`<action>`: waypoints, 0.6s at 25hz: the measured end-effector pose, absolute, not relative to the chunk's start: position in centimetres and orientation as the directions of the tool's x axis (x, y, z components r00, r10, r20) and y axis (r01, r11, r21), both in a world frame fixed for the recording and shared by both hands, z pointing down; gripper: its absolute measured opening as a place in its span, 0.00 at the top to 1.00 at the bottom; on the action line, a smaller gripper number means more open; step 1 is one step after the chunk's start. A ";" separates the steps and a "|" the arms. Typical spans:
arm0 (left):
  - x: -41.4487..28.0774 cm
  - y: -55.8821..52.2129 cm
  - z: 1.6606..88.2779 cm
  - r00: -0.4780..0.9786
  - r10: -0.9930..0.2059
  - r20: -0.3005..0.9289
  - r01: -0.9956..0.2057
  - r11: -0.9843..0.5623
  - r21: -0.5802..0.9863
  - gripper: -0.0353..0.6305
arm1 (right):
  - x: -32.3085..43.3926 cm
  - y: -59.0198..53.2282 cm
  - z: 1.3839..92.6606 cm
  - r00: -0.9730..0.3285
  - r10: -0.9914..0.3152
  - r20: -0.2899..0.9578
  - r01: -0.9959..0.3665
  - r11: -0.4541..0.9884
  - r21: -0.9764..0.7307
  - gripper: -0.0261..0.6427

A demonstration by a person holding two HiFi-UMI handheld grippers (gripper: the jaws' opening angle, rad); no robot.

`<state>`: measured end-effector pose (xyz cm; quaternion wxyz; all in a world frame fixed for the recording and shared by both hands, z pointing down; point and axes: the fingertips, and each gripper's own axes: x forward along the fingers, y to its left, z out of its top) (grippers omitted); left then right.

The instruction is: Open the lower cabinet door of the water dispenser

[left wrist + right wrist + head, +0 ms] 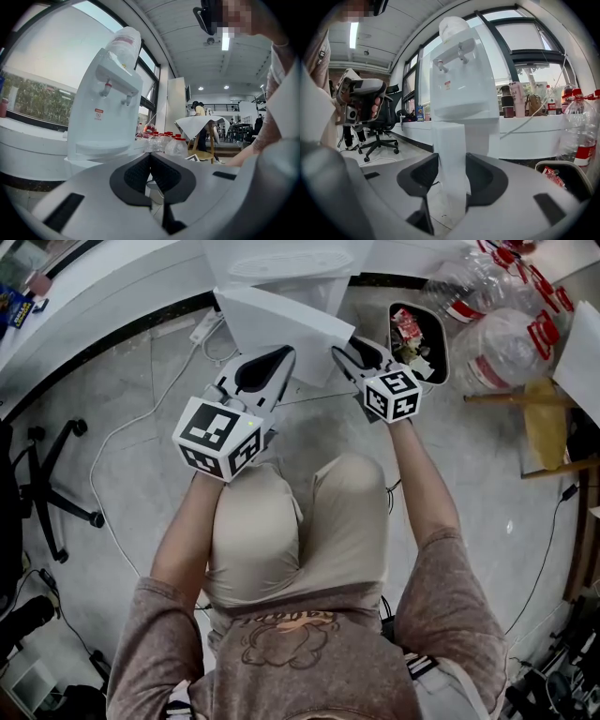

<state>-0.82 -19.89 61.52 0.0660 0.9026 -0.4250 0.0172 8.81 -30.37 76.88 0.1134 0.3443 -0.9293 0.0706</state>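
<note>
The right gripper [349, 349] has its fingers [480, 177] clenched on the edge of the white lower cabinet door [451, 150], which stands swung out from the white water dispenser [461, 79]. The left gripper [151, 158] hangs alongside, its fingers pressed together on nothing.

Site: open-plan office | swivel chair [377, 133] left of right tool [452, 164] | long white desk [534, 136] under windows [529, 42] ahead | water dispenser [461, 79]

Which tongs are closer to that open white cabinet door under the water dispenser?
Right. The right tongs grip the edge of the flat white cabinet door; the left tongs are shut and empty, beside it.
</note>
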 end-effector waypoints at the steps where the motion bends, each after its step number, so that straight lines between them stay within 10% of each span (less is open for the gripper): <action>1: -0.9 -19.8 61.5 0.636 -0.767 0.087 -0.771 -0.628 0.105 0.93 | 8.7 -29.9 76.9 -0.744 -0.615 0.262 -0.647 0.761 -0.050 0.68; 15: -0.7 -19.0 61.0 0.629 -0.773 0.084 -0.777 -0.623 0.091 0.93 | 5.8 -23.4 76.9 -0.836 -0.474 0.277 -0.507 0.860 -0.057 0.72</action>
